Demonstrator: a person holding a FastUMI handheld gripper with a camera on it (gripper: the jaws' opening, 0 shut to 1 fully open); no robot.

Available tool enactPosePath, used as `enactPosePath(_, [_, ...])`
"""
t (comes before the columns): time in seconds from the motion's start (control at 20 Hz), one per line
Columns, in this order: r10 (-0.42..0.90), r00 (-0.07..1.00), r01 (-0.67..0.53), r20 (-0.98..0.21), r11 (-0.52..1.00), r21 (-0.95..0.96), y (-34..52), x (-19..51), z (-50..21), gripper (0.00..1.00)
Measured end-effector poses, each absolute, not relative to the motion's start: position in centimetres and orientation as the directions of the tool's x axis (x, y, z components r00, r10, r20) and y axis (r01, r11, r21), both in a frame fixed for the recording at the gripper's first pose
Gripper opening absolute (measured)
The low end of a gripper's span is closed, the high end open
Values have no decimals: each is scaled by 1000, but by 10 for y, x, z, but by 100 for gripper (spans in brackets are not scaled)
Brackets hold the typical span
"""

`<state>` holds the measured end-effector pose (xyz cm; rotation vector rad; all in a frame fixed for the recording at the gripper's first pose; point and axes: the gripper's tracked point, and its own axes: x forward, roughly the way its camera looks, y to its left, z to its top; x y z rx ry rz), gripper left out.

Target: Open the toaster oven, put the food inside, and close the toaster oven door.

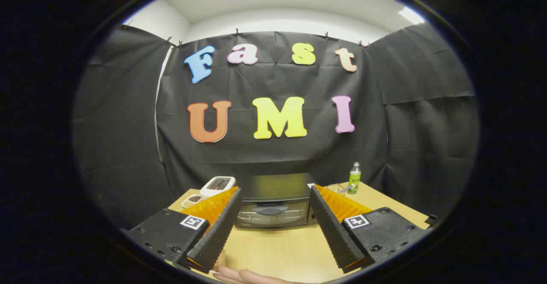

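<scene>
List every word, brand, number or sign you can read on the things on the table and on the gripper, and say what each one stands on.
No text can be read.
Green bottle: label too small to read.
White device beside the toaster oven: face blurred.
Toaster oven: no legible marking.
Square markers on the gripper: black-and-white patterns, no letters.
The gripper's fingers stand open, with the toaster oven beyond them.
</scene>
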<state>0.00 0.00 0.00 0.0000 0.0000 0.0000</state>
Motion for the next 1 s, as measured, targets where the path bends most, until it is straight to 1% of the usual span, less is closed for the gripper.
enactPosePath(0.4, [4, 1000, -4, -3, 1000, -11, -1, 4, -4, 100])
enactPosePath(0.7, [3, 1000, -3, -30, 1000, 6, -1, 13, -13, 100])
enactPosePath(0.85, [37, 999, -37, -6, 999, 30, 7, 34, -10, 100])
enactPosePath(1.0, [71, 997, -69, -39, 997, 31, 12, 69, -29, 100])
